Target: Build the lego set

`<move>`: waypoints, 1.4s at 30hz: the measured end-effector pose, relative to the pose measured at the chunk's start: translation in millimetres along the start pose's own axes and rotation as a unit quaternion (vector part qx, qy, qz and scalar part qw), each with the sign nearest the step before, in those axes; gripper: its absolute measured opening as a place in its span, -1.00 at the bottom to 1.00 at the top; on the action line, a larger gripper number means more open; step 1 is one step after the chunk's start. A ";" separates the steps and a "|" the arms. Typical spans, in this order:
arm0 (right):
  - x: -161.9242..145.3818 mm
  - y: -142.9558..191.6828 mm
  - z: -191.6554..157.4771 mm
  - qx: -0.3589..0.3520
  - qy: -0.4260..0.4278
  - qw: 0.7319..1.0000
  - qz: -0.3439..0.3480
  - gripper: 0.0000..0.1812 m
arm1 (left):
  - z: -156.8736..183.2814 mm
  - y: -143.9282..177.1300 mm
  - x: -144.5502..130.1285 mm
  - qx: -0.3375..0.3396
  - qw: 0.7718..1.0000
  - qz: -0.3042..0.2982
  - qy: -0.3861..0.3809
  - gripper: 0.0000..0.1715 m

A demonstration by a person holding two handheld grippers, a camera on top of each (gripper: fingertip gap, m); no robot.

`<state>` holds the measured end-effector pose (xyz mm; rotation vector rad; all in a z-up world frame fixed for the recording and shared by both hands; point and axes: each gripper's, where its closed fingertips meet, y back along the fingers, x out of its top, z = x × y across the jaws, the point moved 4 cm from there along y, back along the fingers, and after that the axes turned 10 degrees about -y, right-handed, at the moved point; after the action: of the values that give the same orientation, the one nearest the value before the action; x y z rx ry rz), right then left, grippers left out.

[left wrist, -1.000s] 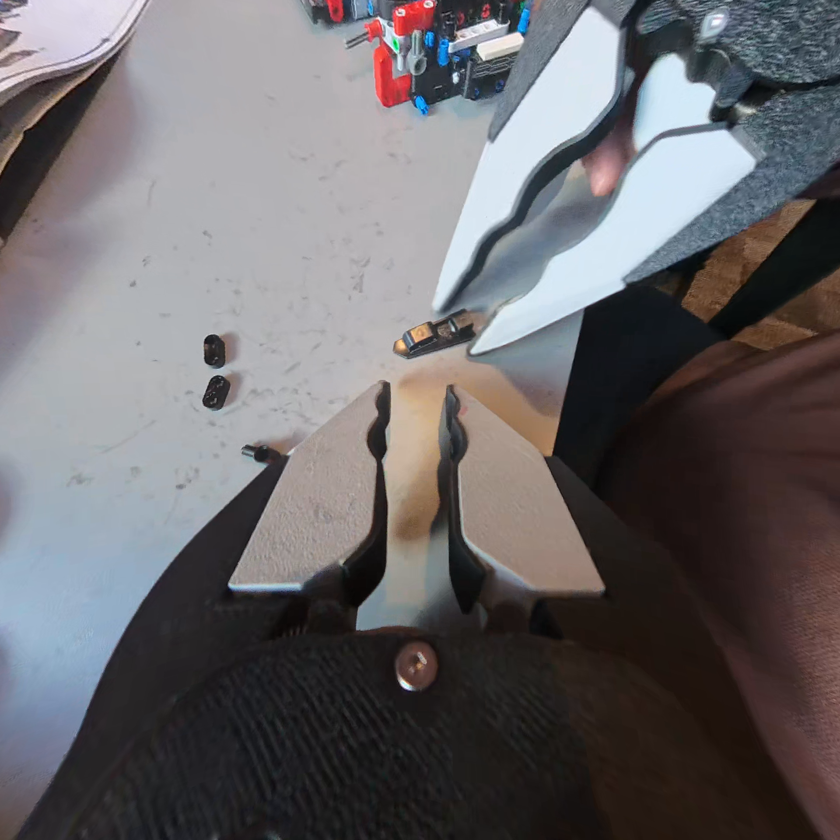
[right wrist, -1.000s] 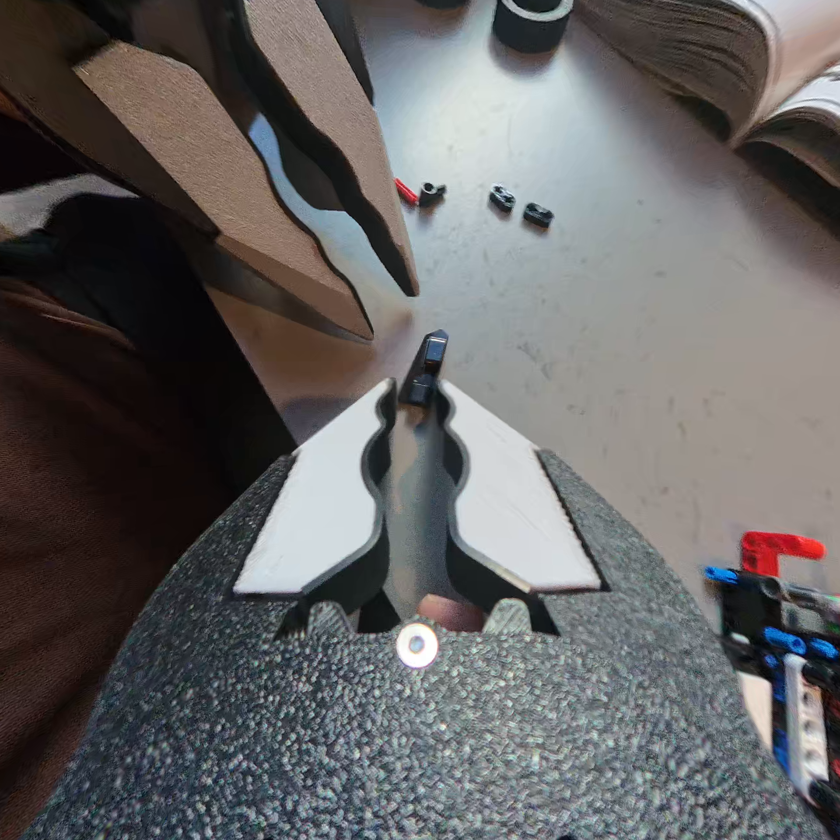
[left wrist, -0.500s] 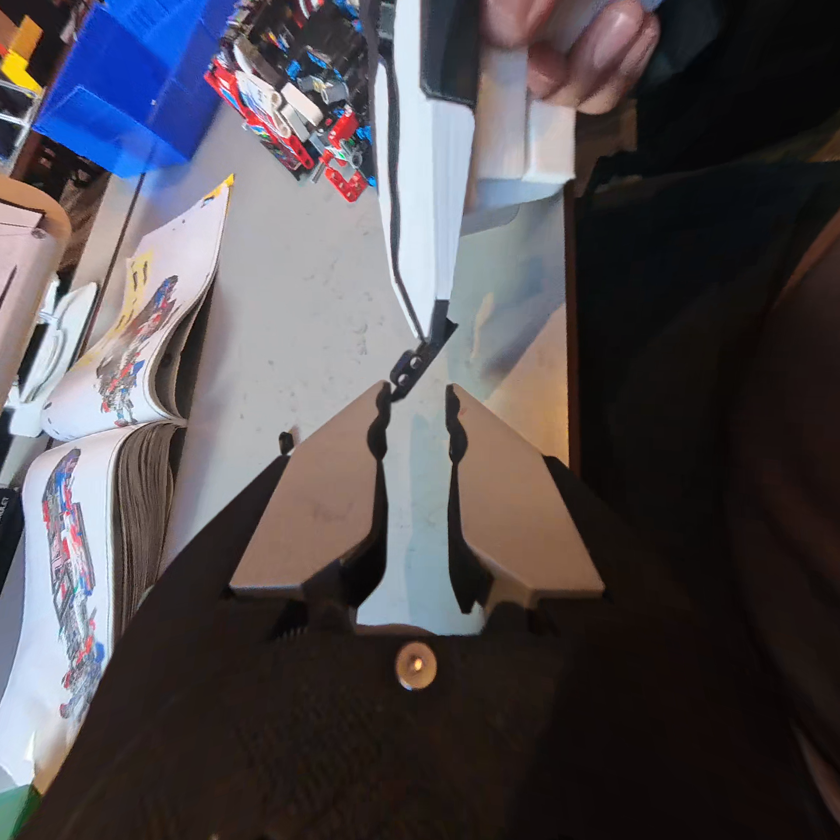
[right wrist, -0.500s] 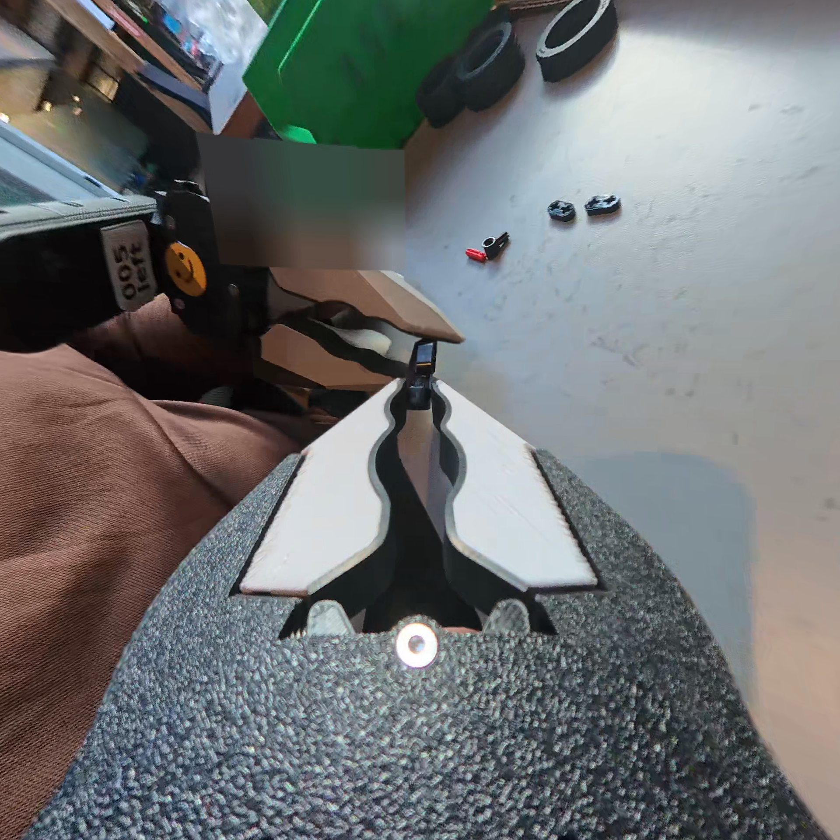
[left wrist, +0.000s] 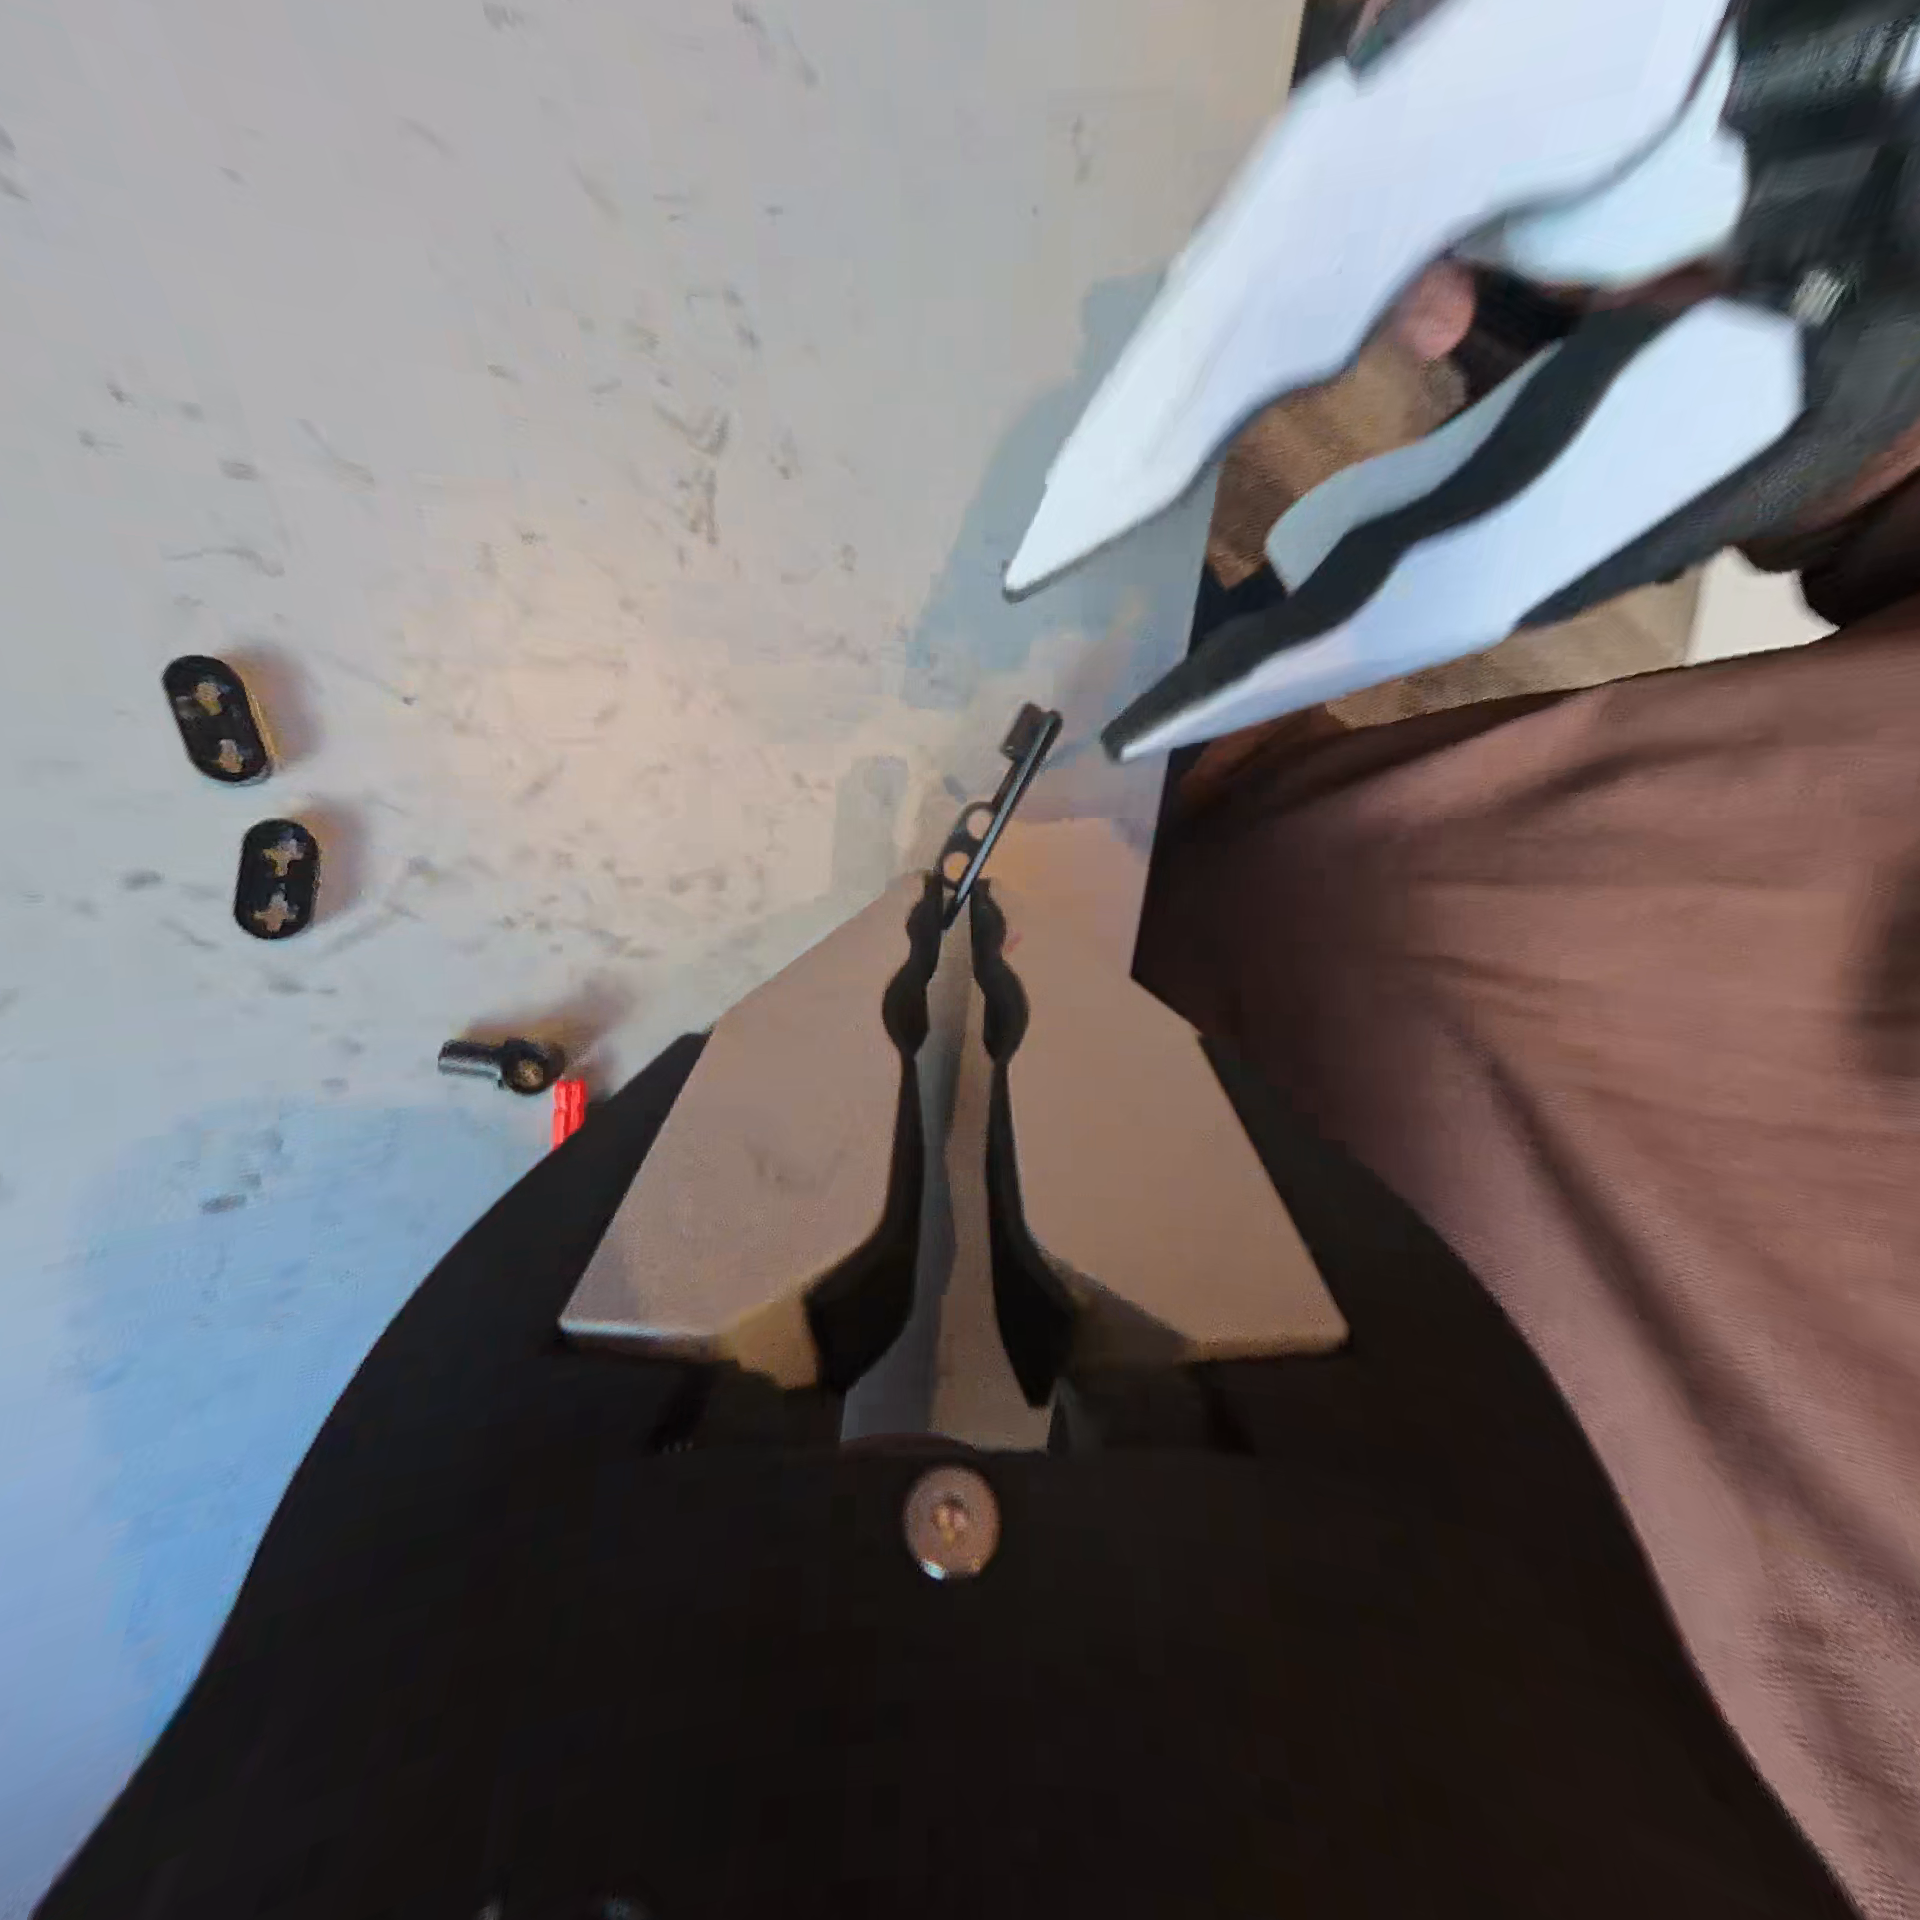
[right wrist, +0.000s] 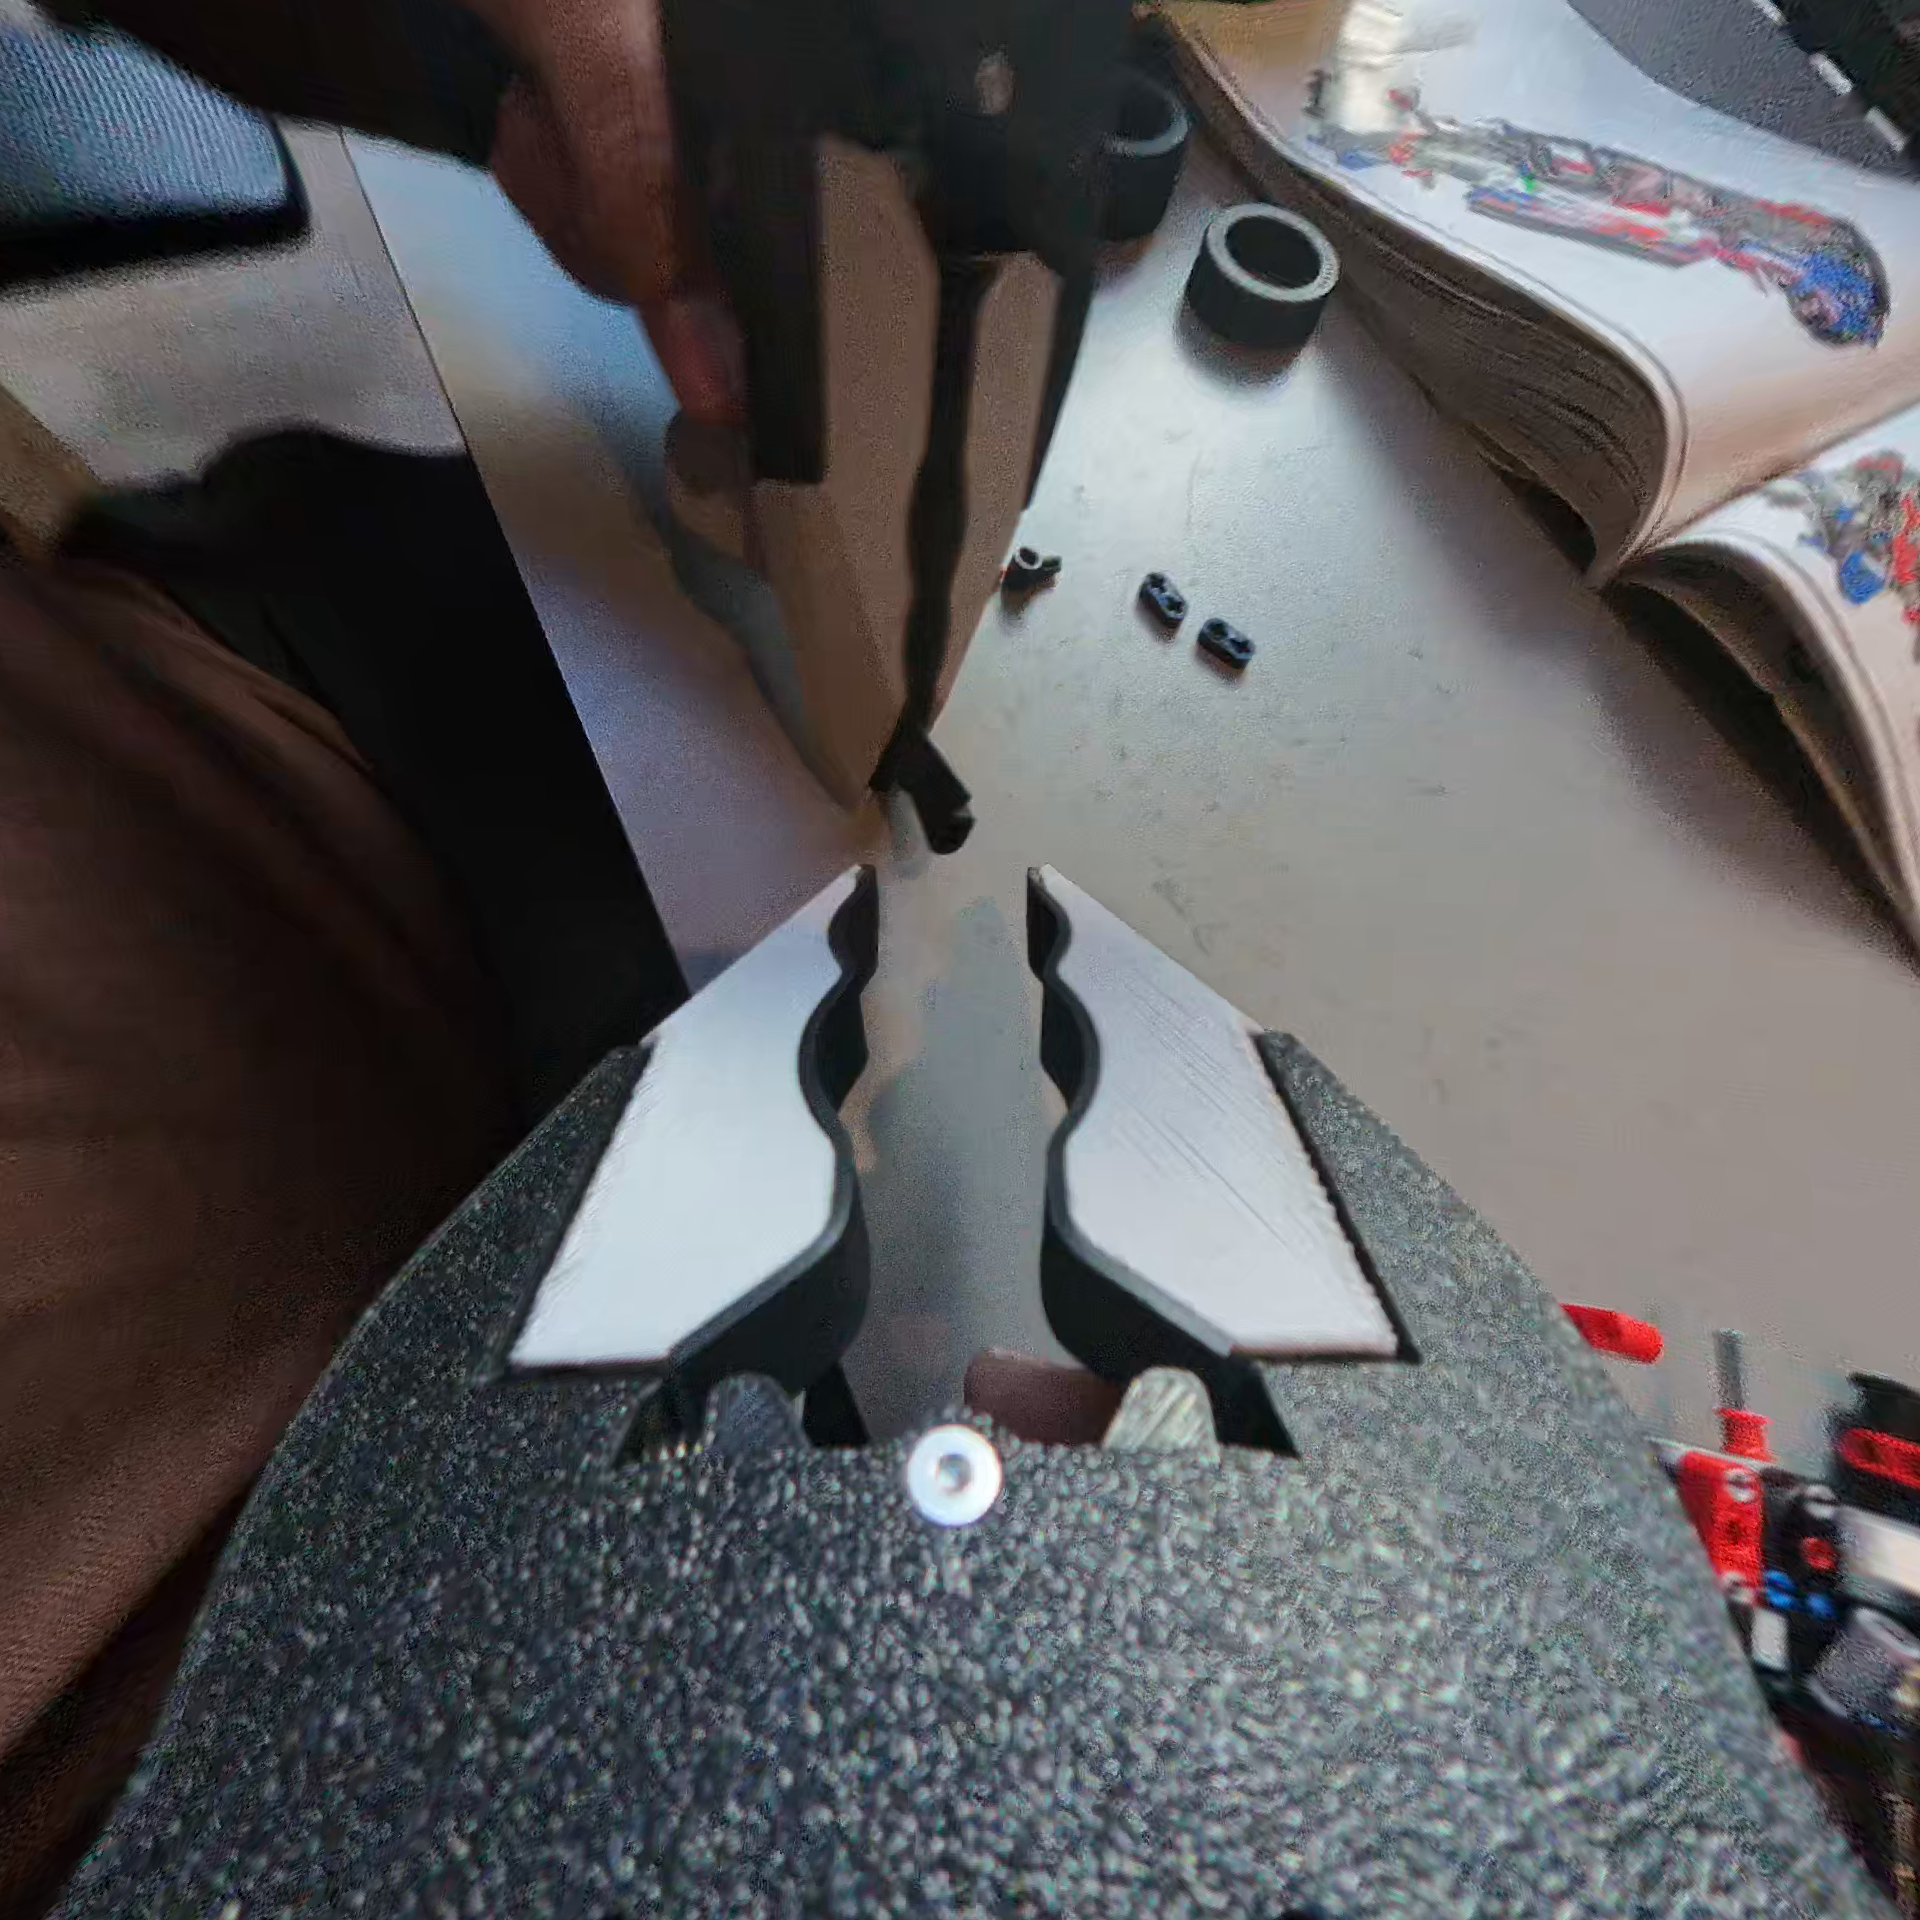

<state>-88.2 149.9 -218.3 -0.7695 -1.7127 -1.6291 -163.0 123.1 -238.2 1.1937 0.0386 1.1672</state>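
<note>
My left gripper is shut on a thin black lego piece that sticks out past its tips, over the table's near edge. My right gripper is open and empty, its tips just short of that piece. In the left wrist view the right gripper hangs open at the upper right, just beyond the piece. In the right wrist view the left gripper comes down from the top, blurred. The partly built red, black and blue lego model sits at the lower right.
Two small black oval lego links and a black connector with a red pin lie on the grey table. An open instruction book and black tyres lie farther back. A person's brown clothing borders the table edge. My hands' fingertips stand some 4 centimetres from each other.
The black piece passed from my right gripper to my left: the left closed on it, the right opened and drew back a little. Both views swung back down toward the table.
</note>
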 end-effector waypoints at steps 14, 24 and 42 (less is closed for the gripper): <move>-7.4 -14.4 8.0 -0.027 0.114 0.993 -0.015 -0.64 | -7.2 -3.4 10.5 -0.032 0.999 -0.033 0.021 -0.98; 2.8 -13.7 3.0 -0.057 0.194 0.979 0.008 -0.70 | -3.4 -7.9 12.0 -0.072 0.996 -0.046 0.039 -0.98; -5.8 -17.7 12.5 -0.007 0.083 0.997 -0.002 -0.89 | -6.3 1.9 13.2 0.068 0.996 0.034 -0.037 -0.91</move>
<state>-99.2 161.5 -234.2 -0.6192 -1.5880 -1.6611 -161.8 136.7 -232.6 1.3666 0.0221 1.1940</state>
